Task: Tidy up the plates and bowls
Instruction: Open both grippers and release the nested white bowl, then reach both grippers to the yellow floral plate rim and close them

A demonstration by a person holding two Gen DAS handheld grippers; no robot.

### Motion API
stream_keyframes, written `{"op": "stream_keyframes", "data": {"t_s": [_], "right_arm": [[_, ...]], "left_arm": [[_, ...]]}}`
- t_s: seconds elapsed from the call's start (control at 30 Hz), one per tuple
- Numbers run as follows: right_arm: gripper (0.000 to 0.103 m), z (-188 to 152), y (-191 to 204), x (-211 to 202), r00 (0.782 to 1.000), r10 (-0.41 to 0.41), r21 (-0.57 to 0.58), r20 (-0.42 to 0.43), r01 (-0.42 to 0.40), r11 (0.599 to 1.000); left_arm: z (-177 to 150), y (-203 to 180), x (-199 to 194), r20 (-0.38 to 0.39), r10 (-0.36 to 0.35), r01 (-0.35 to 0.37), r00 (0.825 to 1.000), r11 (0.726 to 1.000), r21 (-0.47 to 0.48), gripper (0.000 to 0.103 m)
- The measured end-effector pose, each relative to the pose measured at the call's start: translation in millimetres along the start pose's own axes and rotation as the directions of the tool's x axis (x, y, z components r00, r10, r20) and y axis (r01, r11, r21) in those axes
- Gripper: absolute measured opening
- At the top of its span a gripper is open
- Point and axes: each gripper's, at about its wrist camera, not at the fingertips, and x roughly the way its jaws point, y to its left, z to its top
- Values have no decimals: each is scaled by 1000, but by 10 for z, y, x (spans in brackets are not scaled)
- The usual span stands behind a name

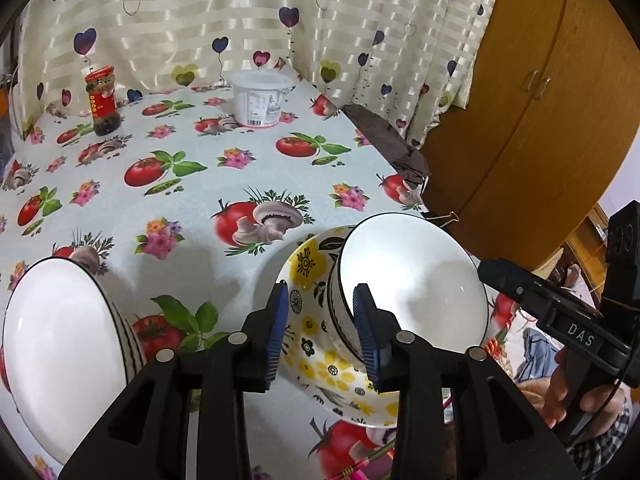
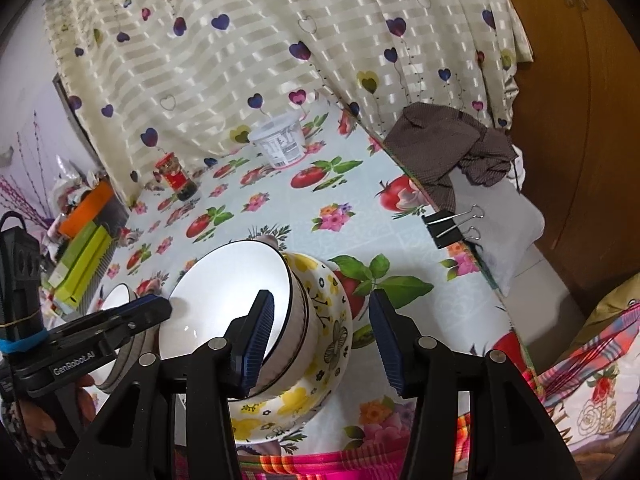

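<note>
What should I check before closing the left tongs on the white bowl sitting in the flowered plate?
1. Left tongs open, straddling the wall of the white bowl: ok.
2. Right tongs open, holding nothing: ok.
3. Right tongs clear of the white bowl: not ok, one finger is at its rim.
4. White bowl rests in the flowered plate: ok; level or tilted: cannot tell.
5. Second bowl stands apart on the left: ok.
6. Jar and tub far back, out of the way: ok.
</note>
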Motion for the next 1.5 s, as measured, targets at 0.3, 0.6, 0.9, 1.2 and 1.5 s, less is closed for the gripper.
{"op": "stream_keyframes", "data": {"t_s": [0.3,0.6,0.9,1.2,1.5], "right_arm": [[63,-80,23,-140,999,-25,-35,35,26,999],[65,-176,-121,-216,997,-52,-15,58,53,998],[65,-298,-243,-155,995,-93,-31,38,94,995],[65,-374,-295,13,997,-77,-45,-18,76,996],[65,-389,-254,211,994,-97,-86,-49,93,992]], "left_arm": [[-108,49,-266,79,84,-86,993,996,16,36],[-367,87,-310,92,178,-180,980,984,18,36],[-539,143,-191,55,195,-195,979,981,-16,36],[-608,173,17,-1,179,-179,984,983,-50,36],[-597,256,198,-42,161,-164,986,982,-93,36]]}}
